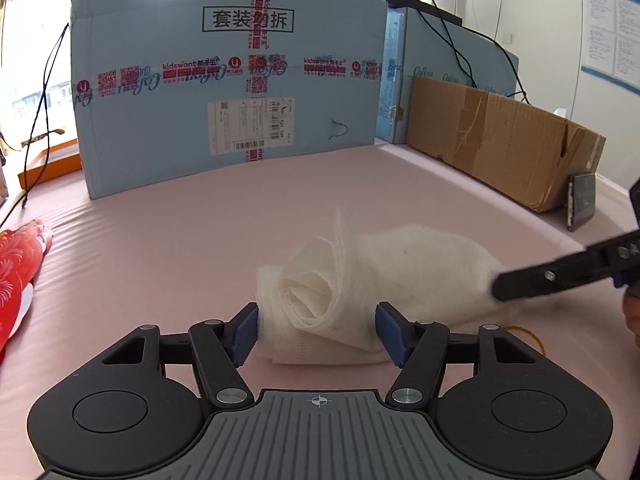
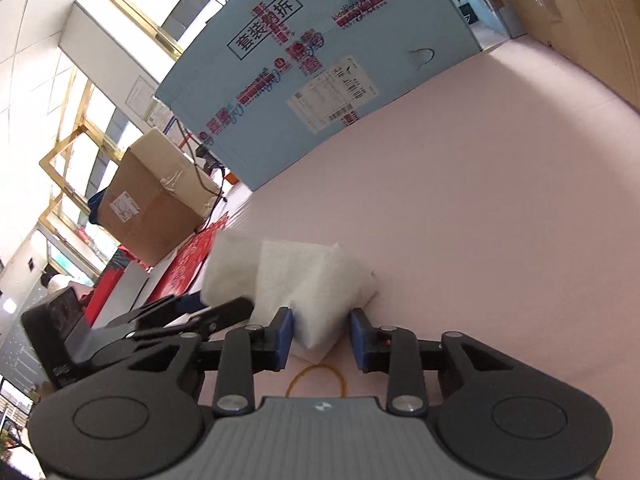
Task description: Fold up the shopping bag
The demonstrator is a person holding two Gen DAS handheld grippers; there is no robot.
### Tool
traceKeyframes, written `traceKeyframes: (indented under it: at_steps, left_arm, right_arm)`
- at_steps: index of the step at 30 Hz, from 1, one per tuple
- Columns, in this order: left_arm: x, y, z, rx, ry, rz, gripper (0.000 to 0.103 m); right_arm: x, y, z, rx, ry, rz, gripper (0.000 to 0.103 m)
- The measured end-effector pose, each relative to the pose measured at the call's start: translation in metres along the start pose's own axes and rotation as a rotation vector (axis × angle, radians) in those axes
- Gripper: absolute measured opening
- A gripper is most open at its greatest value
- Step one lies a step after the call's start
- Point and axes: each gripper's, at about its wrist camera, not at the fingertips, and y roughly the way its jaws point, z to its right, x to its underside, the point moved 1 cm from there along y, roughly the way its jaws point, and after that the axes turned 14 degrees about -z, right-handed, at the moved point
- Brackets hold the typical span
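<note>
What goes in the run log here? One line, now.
task: fold shopping bag | white bag: rolled on pink table | left gripper: around roll end | right gripper: astride other end | rubber band: loose

The blue carton [image 1: 228, 92] bore boxed black characters "套装勿拆", and its red tape [image 1: 192, 70] read "kidswant"; its white shipping label [image 1: 251, 126] stayed illegible

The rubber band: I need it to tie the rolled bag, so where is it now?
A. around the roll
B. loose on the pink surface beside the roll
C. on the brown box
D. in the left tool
B: the yellow rubber band lies flat on the pink surface just before the white roll, not around it.
</note>
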Motion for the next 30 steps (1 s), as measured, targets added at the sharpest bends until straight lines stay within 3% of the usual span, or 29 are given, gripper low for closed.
traceKeyframes:
  at_steps: [3,4,7,10,12,14,16,17,19,22,30]
  left_arm:
    - [0.004,-0.005,0.011,-0.048,0.052,-0.015,0.065]
    - [0.003,-0.009,0.010,-0.080,0.045,0.006,0.071]
    - [-0.009,-0.037,0.013,-0.138,0.063,0.151,0.081]
    - [-0.027,-0.057,0.029,-0.144,0.128,0.301,0.083]
    - [-0.040,-0.052,0.046,-0.149,0.208,0.328,0.082]
    - [-0.050,-0.029,0.062,-0.144,0.320,0.273,0.081]
    - [-0.052,0.002,0.065,-0.143,0.390,0.162,0.065]
    - [-0.053,0.017,0.066,-0.142,0.421,0.109,0.062]
    - [-0.049,0.036,0.058,-0.145,0.407,0.039,0.062]
    - [-0.048,0.042,0.034,-0.045,0.308,0.025,0.063]
    - [-0.043,0.046,0.023,0.012,0.247,0.033,0.064]
  right_arm:
    - [-0.013,0.004,0.005,0.031,-0.014,-0.007,0.023]
    - [-0.015,0.005,0.004,0.040,-0.030,-0.012,0.023]
    - [-0.013,0.006,-0.001,0.069,-0.066,-0.015,0.022]
    - [-0.012,0.006,-0.002,0.072,-0.064,-0.012,0.022]
    - [-0.011,0.005,-0.003,0.075,-0.064,-0.010,0.022]
    - [-0.009,0.003,-0.006,0.076,-0.067,-0.012,0.024]
    - [-0.007,0.001,-0.008,0.072,-0.075,-0.018,0.025]
    - [-0.005,0.001,-0.010,0.071,-0.080,-0.022,0.026]
    - [-0.001,-0.004,-0.012,0.083,-0.097,-0.030,0.026]
    - [0.005,-0.013,-0.019,0.120,-0.159,-0.053,0.029]
    - [0.021,-0.008,-0.059,0.290,-0.455,-0.169,0.030]
